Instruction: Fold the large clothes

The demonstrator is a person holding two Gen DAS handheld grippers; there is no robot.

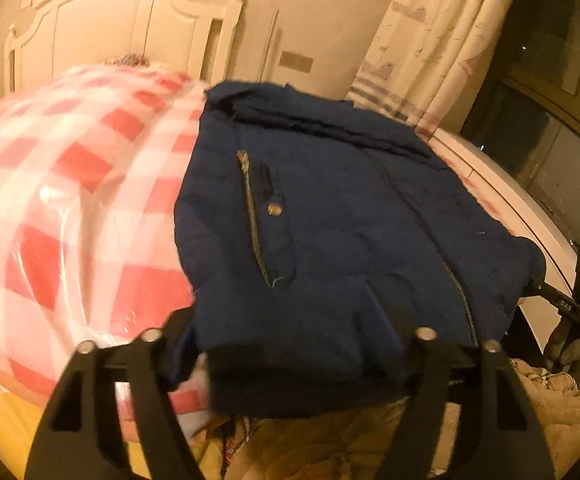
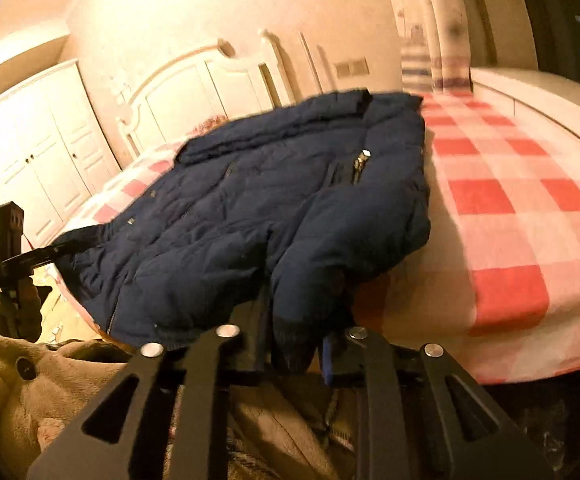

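A navy padded jacket lies on the red-and-white checked bedcover, zip front up, collar toward the headboard. My left gripper is at its near hem, with hem fabric bunched between the wide-set fingers; the tips are hidden under cloth. In the right wrist view the jacket lies with a sleeve hanging over the bed edge. My right gripper is shut on that sleeve's cuff. The left gripper also shows at the far left of the right wrist view, at the jacket's other hem corner.
A white headboard and wall stand behind the bed. A curtain and dark window are at the right. A white wardrobe stands left. A beige fleece garment is close below the grippers. A white ledge runs beside the bed.
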